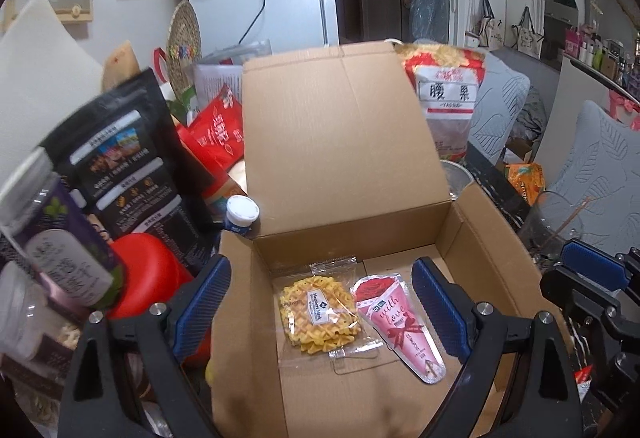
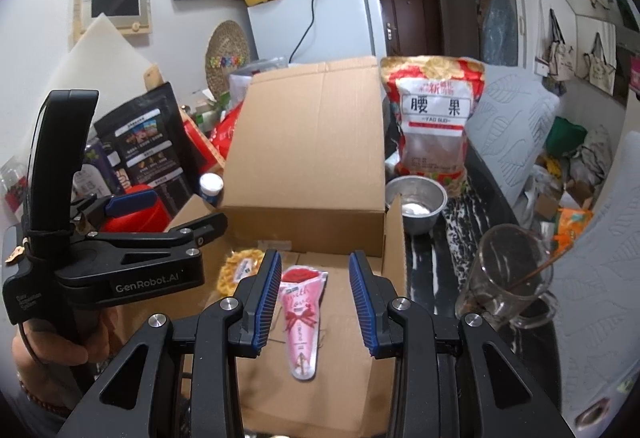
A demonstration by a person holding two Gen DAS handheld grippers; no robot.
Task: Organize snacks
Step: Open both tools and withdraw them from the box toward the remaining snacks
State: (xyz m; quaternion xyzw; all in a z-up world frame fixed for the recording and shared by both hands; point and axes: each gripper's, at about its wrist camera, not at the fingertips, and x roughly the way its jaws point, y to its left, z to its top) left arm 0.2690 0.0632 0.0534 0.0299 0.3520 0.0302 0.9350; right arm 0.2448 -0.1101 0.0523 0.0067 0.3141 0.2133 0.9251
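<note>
I am holding both my left gripper (image 1: 320, 302) and right gripper (image 2: 314, 302) released and empty above the box (image 1: 472, 234); the waffle (image 1: 318, 314) and pink cone (image 1: 400, 322) are lying side by side inside it.

Cardboard box (image 1: 460, 234) open on top, raised lid (image 1: 340, 134) blocking behind

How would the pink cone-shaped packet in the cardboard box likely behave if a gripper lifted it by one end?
The pink cone-shaped packet lies flat in the cardboard box, so it is probably light. Its thin foil edge suggests it may flex. The glossy wrapper could slip between pads.
</note>
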